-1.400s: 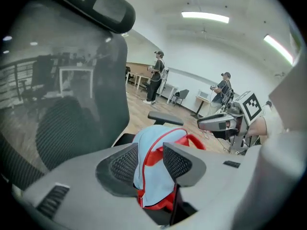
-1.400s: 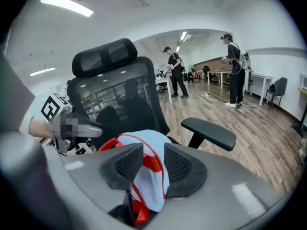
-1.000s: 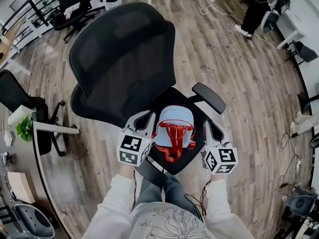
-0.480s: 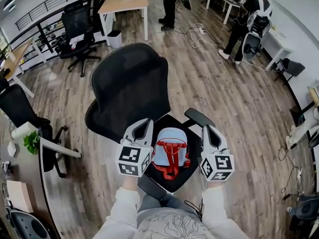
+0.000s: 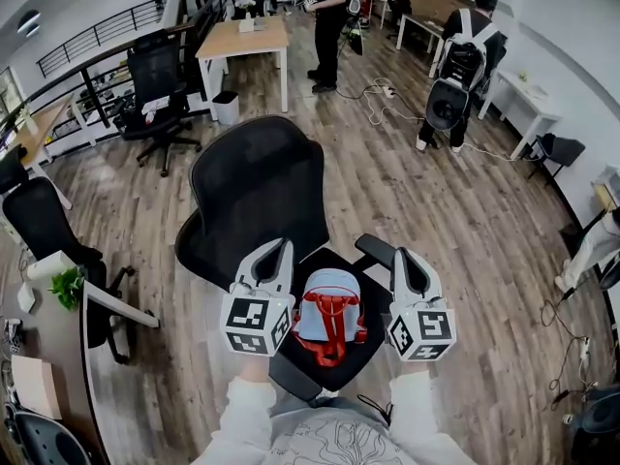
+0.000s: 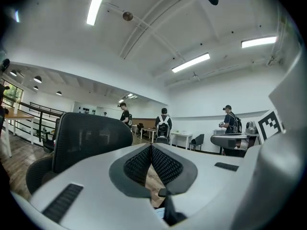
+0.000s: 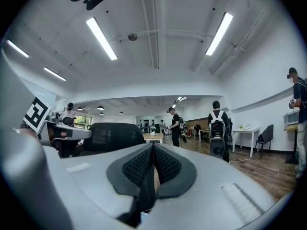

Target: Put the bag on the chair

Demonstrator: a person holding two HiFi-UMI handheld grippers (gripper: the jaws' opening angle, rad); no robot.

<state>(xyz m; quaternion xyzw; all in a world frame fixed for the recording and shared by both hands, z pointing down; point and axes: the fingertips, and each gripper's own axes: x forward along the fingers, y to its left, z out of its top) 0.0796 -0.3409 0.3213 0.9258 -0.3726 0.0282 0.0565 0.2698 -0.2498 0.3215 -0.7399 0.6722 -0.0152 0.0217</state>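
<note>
The light blue bag (image 5: 329, 310) with red straps lies on the seat of the black mesh office chair (image 5: 254, 187), straps facing up. My left gripper (image 5: 282, 250) is raised at the bag's left and my right gripper (image 5: 404, 258) at its right. Both point level toward the backrest, above the bag and apart from it. In the left gripper view the left gripper (image 6: 151, 150) has its pads pressed together with nothing between them, and the chair's backrest (image 6: 91, 138) stands ahead. In the right gripper view the right gripper (image 7: 153, 147) is shut and empty too.
A wooden desk (image 5: 242, 39) and another office chair (image 5: 155, 85) stand beyond the chair. Two people (image 5: 334, 8) (image 5: 460, 66) stand at the back, with cables (image 5: 387, 95) on the wood floor. At the left are a black chair (image 5: 39, 226), a plant (image 5: 66, 287) and a desk edge (image 5: 116, 303).
Both grippers have risen from beside the bag to well above the seat. The bag has stayed on the seat. The head view has tilted up and shows more of the room.
</note>
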